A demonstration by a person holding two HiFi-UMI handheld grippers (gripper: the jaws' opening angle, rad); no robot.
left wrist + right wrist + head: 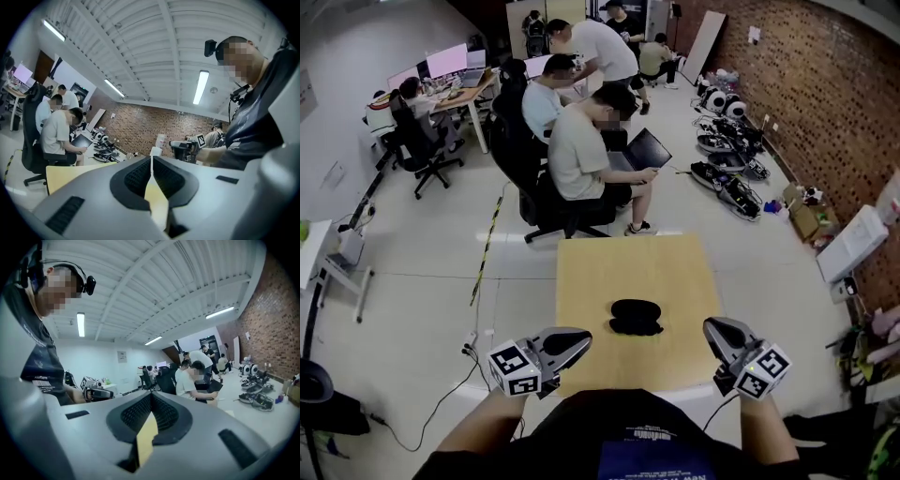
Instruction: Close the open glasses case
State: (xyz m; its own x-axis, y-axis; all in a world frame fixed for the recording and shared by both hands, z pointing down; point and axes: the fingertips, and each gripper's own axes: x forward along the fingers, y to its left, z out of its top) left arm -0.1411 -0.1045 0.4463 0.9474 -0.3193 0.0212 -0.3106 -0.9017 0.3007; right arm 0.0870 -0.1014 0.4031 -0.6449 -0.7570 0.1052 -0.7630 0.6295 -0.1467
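Tabletop (581, 272) glasses case (636, 317) only in head view; left gripper (583, 340), right gripper (712, 329) jaws closed.

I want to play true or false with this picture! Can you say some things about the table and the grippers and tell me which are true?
1. The black glasses case lies on the wooden table. True.
2. The left gripper holds the case. False: it is empty and apart from the case.
3. The right gripper has its jaws shut. True.
4. The case sits at the table's far edge. False: it lies near the middle.
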